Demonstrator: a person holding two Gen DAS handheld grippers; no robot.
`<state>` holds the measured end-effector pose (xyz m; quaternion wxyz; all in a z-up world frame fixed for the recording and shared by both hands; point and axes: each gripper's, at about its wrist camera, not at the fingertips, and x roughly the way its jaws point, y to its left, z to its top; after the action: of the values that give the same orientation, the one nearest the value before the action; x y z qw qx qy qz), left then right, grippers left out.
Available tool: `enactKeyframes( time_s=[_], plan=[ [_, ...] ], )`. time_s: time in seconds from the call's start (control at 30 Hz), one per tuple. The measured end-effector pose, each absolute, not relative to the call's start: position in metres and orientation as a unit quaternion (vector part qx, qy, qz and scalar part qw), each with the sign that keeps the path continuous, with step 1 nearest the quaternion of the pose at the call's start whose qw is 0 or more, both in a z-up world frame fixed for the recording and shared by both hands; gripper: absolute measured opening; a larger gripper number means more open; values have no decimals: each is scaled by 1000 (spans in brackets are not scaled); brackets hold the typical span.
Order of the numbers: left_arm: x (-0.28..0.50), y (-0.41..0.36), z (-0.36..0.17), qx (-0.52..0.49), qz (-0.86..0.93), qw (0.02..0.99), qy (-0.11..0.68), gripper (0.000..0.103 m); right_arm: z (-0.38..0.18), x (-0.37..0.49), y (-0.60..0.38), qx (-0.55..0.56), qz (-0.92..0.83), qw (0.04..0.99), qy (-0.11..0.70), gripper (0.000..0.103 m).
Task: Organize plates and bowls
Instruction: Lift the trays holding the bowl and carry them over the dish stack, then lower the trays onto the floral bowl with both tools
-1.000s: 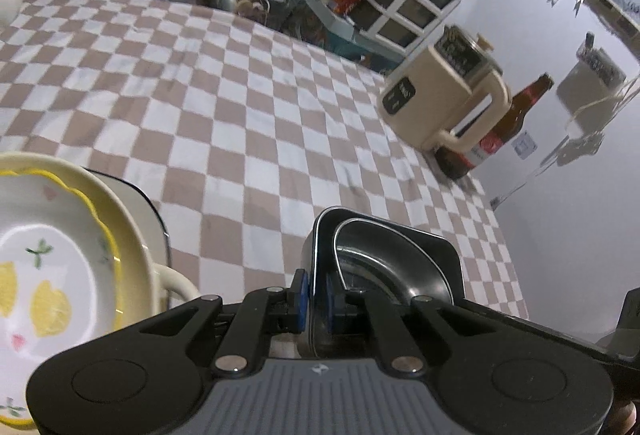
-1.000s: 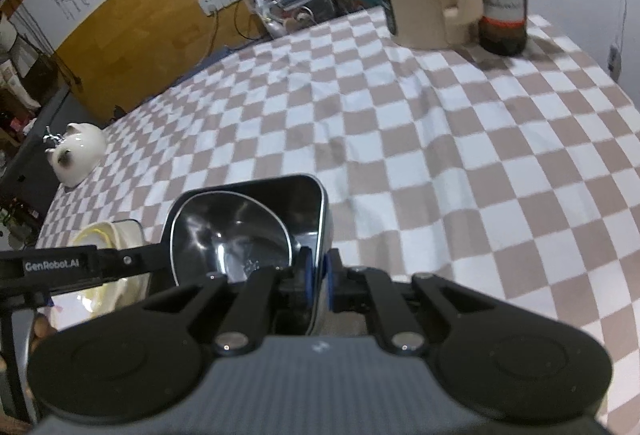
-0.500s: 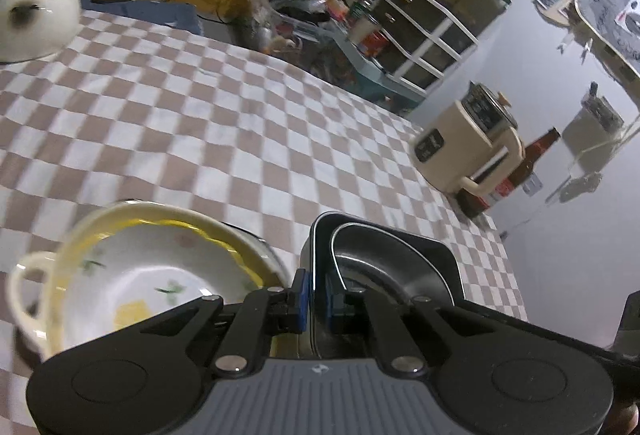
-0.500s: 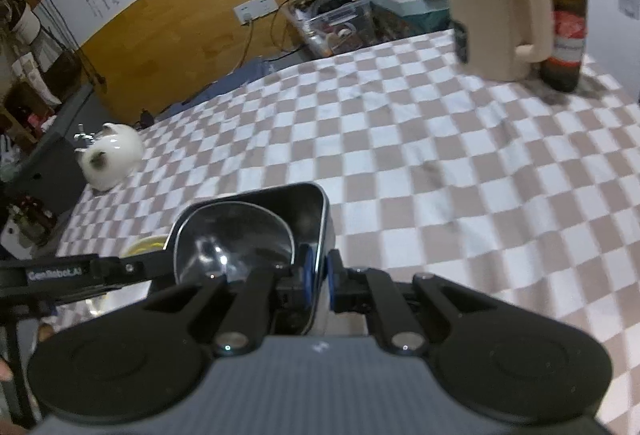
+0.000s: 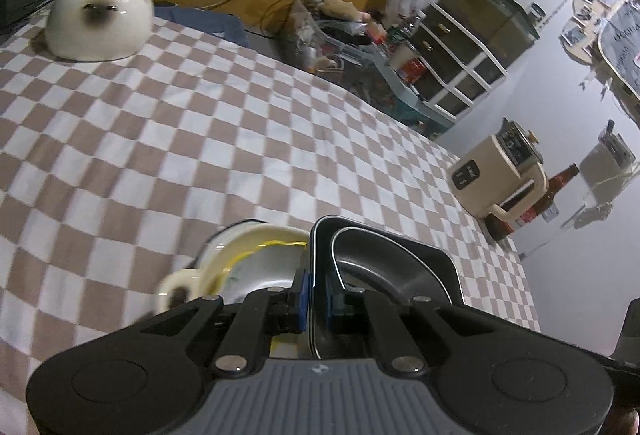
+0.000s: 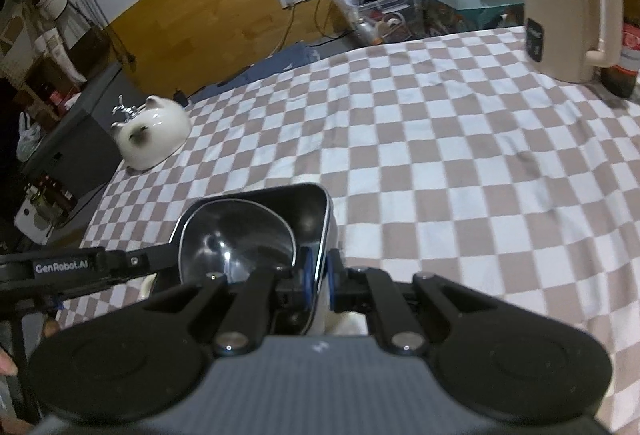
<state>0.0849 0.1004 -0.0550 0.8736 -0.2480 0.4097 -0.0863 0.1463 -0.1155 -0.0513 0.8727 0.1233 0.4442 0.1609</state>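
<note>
The black square dish (image 5: 424, 263) with the shiny metal bowl (image 6: 236, 235) nested inside it hangs between my two grippers, above the checkered tablecloth (image 5: 208, 139). My left gripper (image 5: 314, 293) is clamped on the dish's left wall, blue pads pinching the thin rim from both sides; my right gripper (image 6: 318, 281) is clenched on the opposite wall in the same way. Just below and to the left of the dish, in the left wrist view, sits the cream bowl (image 5: 248, 255) with its yellow-edged inner plate and a small side handle, blurred and partly hidden by the dish. From the right wrist I can see my left gripper's black arm reaching in from the left side to the dish. Farther off on the cloth, a white cat-shaped pot (image 5: 100, 19) stands near the far left corner, and a beige electric kettle (image 6: 568, 15) stands near the far right edge with a brown bottle (image 6: 628, 15) just beside it.
</note>
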Motion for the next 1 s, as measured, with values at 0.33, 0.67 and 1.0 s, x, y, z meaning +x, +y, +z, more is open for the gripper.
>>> enactKeyframes(
  time_s=[0.33,0.67,1.0],
  plan=[
    [72,131,-68,-269,-75,868,412,7,-69,150,-82,135,163,870,445,9],
    [75,133,-77,-262,-80,864,421,8,-75,150,-73,145,141,870,450,9],
    [77,133,-78,-263,-80,864,422,8,-75,146,-70,146,131,870,452,8]
  ],
)
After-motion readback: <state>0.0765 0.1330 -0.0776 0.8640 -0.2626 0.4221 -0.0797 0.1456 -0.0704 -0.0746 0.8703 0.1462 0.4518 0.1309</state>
